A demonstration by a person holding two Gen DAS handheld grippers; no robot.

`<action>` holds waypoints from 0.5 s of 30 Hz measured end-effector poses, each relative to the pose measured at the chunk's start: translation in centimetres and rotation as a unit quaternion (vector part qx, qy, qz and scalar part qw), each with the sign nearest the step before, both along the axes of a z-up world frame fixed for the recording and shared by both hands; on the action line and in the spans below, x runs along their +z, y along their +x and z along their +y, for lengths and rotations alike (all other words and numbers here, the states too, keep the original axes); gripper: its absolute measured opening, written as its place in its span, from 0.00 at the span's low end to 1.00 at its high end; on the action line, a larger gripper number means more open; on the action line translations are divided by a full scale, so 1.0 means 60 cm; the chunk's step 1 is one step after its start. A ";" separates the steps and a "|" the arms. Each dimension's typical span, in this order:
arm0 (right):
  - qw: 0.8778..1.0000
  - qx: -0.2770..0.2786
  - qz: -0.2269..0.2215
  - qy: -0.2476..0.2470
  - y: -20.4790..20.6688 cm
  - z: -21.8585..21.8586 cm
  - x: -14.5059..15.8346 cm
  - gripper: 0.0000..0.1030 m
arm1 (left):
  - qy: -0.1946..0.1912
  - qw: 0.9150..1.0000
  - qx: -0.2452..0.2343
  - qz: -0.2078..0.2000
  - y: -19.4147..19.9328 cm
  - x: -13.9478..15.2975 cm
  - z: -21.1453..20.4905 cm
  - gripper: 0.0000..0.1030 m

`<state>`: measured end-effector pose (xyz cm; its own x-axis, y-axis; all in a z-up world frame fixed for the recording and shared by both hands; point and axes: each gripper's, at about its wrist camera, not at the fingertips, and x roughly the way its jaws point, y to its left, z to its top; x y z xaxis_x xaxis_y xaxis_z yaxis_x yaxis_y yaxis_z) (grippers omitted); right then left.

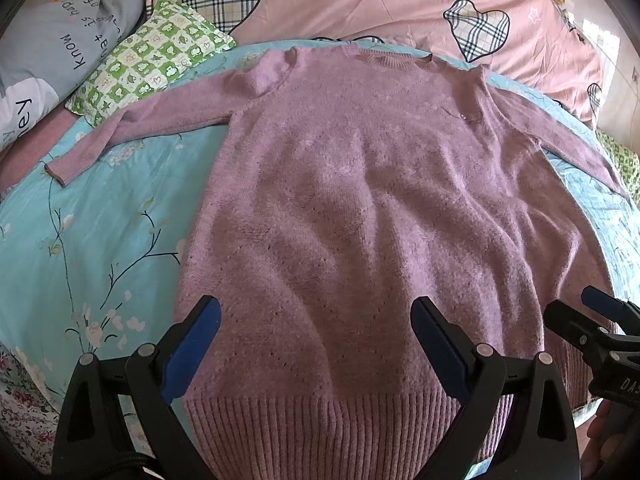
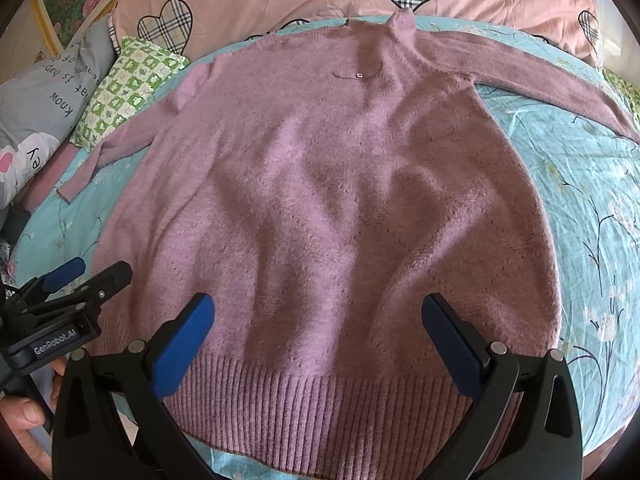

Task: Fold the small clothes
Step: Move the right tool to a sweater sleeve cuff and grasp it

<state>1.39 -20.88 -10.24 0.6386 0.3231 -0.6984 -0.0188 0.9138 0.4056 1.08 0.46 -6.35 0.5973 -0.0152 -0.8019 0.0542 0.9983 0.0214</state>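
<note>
The pink sweater [image 1: 352, 200] is lying flat on the blue floral bedspread [image 1: 80, 240], its long axis running away from you, ribbed hem [image 2: 320, 408] nearest. You are holding the left gripper [image 1: 316, 344] and right gripper [image 2: 320, 340] spread wide, empty, over that hem.

A home bedroom is indicated by a bed spread with a floral sheet [image 1: 80, 240], a pink heart-print quilt [image 1: 360, 4] at the far side, and pillows [image 1: 148, 64] far left.
</note>
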 end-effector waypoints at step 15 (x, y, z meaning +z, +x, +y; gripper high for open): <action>0.997 -0.062 0.011 0.048 0.036 -0.123 -0.016 1.00 | -0.011 0.999 -0.017 0.028 0.084 -0.003 -0.038 0.93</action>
